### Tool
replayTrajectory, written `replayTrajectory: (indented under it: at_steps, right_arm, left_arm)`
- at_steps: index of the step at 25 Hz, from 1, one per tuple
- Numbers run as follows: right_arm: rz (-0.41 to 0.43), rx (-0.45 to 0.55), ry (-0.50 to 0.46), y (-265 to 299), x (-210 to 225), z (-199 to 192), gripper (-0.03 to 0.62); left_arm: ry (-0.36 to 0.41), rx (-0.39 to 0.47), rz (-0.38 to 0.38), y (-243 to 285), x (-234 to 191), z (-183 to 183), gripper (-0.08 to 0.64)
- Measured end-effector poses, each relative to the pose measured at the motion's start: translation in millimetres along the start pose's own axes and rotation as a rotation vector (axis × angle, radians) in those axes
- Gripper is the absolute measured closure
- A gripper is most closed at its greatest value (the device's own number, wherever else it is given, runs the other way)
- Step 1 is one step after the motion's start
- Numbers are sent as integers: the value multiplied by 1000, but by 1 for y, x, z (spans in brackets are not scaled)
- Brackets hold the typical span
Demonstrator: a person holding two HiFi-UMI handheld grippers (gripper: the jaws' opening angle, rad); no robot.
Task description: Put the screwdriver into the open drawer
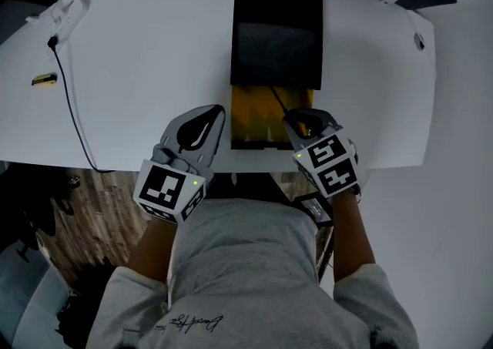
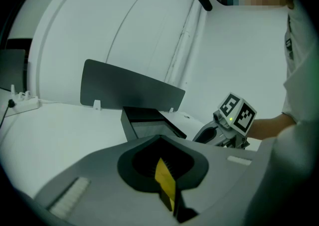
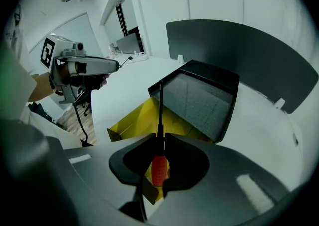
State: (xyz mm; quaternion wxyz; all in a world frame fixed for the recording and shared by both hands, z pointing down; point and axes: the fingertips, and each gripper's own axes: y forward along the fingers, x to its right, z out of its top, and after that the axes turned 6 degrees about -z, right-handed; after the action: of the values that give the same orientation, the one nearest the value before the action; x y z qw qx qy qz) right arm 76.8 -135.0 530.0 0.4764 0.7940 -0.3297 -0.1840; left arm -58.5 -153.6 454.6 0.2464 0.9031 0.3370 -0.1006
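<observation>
Two grippers are over the near edge of the white desk [image 1: 139,70], one on each side of the yellow open drawer [image 1: 250,112], which is pulled out towards the person from a black cabinet [image 1: 277,31].

Right gripper [image 1: 293,118]: the jaws are pinched on the screwdriver [image 3: 159,162]. The red handle sits back in the hollow behind the jaws. The black shaft runs forward between them and out beyond their tips.

Left gripper [image 1: 216,115]: the jaws are pressed together and hold nothing. It is just beside the drawer's left wall. The yellow visible through its opening appears to be the drawer underneath.

Governing relation: the screwdriver is in the air, not yet in the drawer. Its long axis lies along the right jaws and points away from the person. The shaft slants over the right part of the drawer towards the cabinet front. The drawer lies directly below and just ahead of the right jaws. Its length runs roughly the same way as the shaft.

Assessment: the right hand is the working one. What remains is to lower the tool and let go. The angled shaft could foul the cabinet's lip.
</observation>
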Motion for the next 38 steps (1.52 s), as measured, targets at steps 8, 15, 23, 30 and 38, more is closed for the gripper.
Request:
replayTrajectory:
  at_steps: [8, 15, 23, 30, 38]
  right_arm:
    - [-17, -101, -94, 24, -7, -6, 514]
    - [-29, -181, -176, 40, -10, -13, 514]
    - [-26, -273, -235, 56, -13, -18, 514]
    - [-15, -328, -245, 70, -14, -23, 514]
    - [-13, -369, -265, 80, -16, -26, 514]
  left_arm:
    - [-13, -10, 4, 2, -14, -9, 560]
    - [-23, -10, 1, 2, -22, -12, 560]
    - [-39, -15, 1, 3, -32, -16, 560]
    - [-47, -17, 2, 2, -40, -18, 560]
    - [-58, -22, 6, 1, -44, -23, 560]
